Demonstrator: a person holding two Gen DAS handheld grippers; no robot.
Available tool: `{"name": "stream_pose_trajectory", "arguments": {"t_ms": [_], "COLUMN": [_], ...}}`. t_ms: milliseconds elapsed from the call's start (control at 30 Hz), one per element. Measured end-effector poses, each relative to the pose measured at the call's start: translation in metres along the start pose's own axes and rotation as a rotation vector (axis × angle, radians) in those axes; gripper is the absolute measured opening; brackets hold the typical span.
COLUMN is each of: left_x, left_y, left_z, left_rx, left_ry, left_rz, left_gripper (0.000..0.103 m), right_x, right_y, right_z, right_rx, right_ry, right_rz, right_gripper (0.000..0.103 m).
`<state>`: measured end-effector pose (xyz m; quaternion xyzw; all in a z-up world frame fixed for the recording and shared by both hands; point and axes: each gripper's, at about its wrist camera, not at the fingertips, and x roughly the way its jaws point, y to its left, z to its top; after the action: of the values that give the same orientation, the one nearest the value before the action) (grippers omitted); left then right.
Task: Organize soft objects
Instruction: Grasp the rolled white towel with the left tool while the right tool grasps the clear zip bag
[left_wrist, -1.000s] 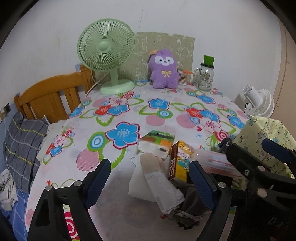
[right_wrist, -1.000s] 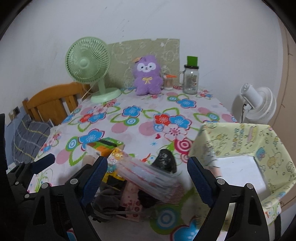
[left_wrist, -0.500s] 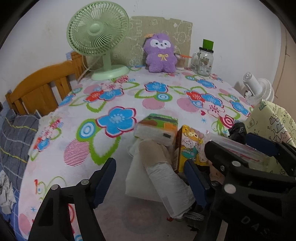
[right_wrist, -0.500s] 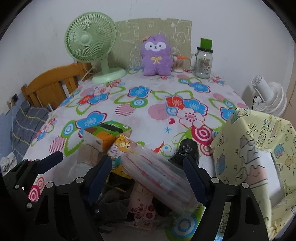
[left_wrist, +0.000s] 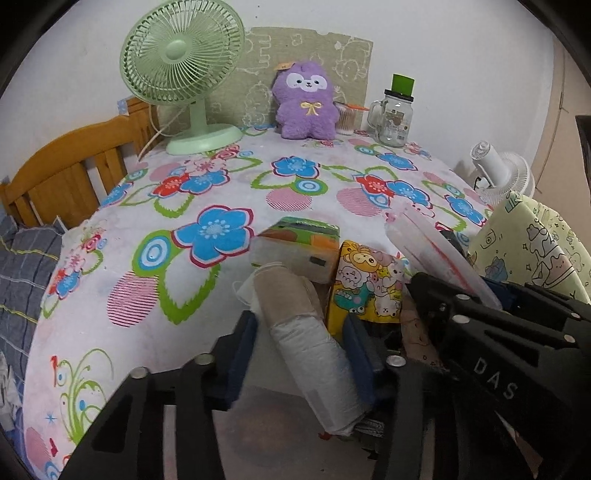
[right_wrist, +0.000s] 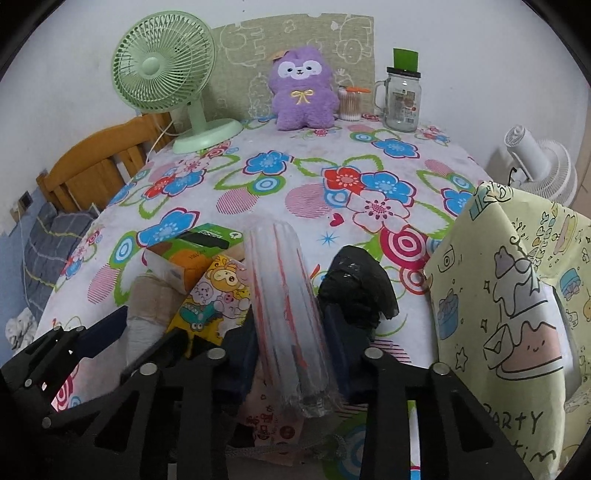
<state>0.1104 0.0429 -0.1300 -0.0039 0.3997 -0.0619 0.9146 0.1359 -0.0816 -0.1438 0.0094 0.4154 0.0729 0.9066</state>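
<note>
The soft roll (left_wrist: 310, 332) lay beside the tissue box (left_wrist: 295, 247), pinched by the just-closed left gripper (left_wrist: 301, 350) — the right gripper (right_wrist: 291, 343), also just closed, squeezed the clear packet (right_wrist: 284, 295) — so lifting likely came next.

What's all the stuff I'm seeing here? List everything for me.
Roll: one, beige-white, between left tongs' pads.
Clear pack: one, red-striped, between right tongs' pads.
Tissue box: one, orange-green, mid-table.
Cartoon pack: one, yellow, beside box.
Black bundle: one, right of clear pack.
Bin: one, pale yellow, table's right.
Plush: one, purple, far edge.
Fan: one, green, far left.
Jar: one, glass, far right.
White fan: one, off table.
Chair: one, wooden, left.
Left tongs: black, closed.
Right tongs: black, closed.
</note>
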Motion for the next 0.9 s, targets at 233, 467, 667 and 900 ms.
{"name": "stream_pose_trajectory", "arguments": {"t_ms": [233,467,667,900], "left_x": [-0.005,-0.017,-0.035,-0.057], "left_y": [0.002,-0.002,-0.011,-0.020], "left_z": [0.001,0.001,0.004,0.011], "left_rx": [-0.003,0.012,0.032,0.043], "left_ry": [-0.005,-0.021,-0.057,-0.094], "left_rz": [0.020,0.027,0.025,0.028], "left_gripper": [0.023,0.018,0.018,0.018], "right_x": [-0.013,-0.027,-0.044,-0.067], "right_y": [0.003,0.005,0.008,0.008], "right_z": [-0.001,-0.001,0.001,0.005], "right_rx": [-0.017,-0.019,-0.026,-0.028], "right_ry": [-0.030,-0.056,-0.084,-0.117], "right_rz": [0.017,0.036,0.052,0.062], "right_gripper": [0.028,0.027,0.027,0.027]}}
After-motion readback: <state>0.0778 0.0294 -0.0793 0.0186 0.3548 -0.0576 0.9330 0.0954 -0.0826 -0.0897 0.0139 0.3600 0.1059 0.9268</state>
